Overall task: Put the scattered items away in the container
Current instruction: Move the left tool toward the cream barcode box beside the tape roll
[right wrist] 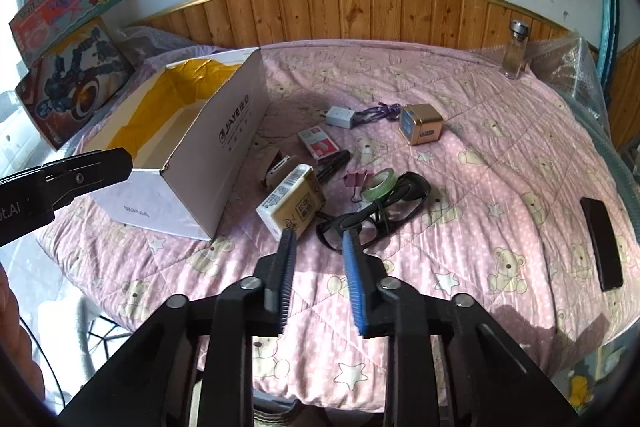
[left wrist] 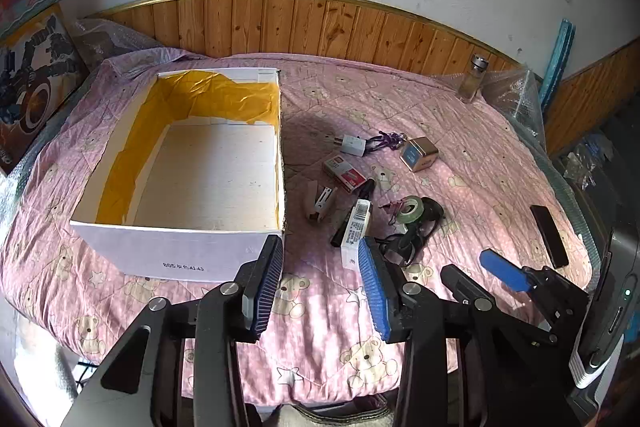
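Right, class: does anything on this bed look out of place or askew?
Yes. Small items lie jumbled beside the empty box: a marker lies partly under a carton, and tape rests on the black glasses. A glass bottle stands apart near the far edge.

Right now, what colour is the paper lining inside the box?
Yellow-orange paper lining inside the white box; the left wrist view shows it best.

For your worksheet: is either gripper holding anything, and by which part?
Nothing. The left gripper and right gripper are both open and empty above the quilt.
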